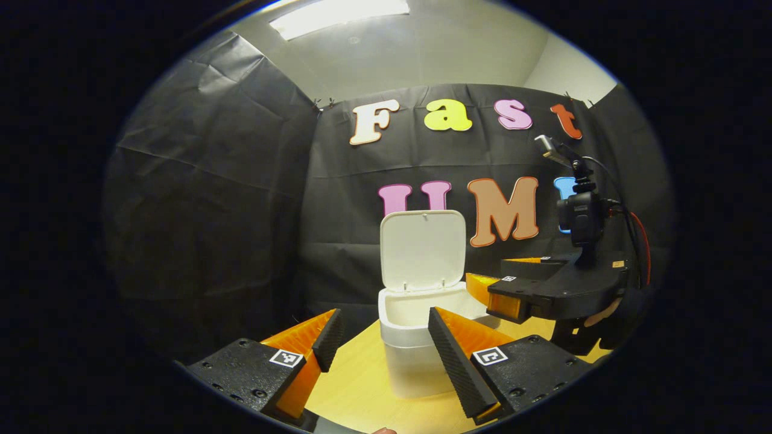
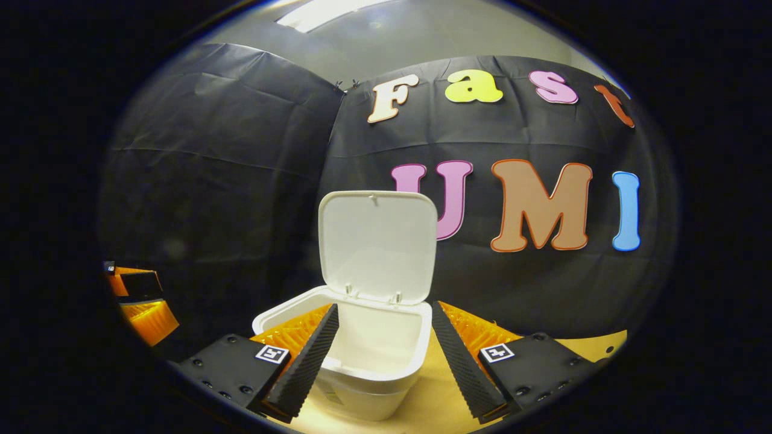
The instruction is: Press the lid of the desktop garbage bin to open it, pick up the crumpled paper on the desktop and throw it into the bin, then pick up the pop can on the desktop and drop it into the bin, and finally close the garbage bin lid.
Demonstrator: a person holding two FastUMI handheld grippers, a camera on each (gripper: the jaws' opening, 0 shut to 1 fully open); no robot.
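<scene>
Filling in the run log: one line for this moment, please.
bin: on table | lid: open, upright | left gripper: open, empty, facing bin | right gripper: open, empty, at bin

Upright lid [image 2: 377, 244] blocks the open bin [image 2: 368, 349] from behind.

You have a smooth, matt white plastic bin [image 2: 362, 361] with its lid [image 2: 379, 244] low in the frame, on a smooth, slightly shiny wood-look desk [image 1: 362, 392], with ribbed finger pads [image 2: 304, 364] and creased matt black cloth wall [image 2: 211, 181] behind.
</scene>
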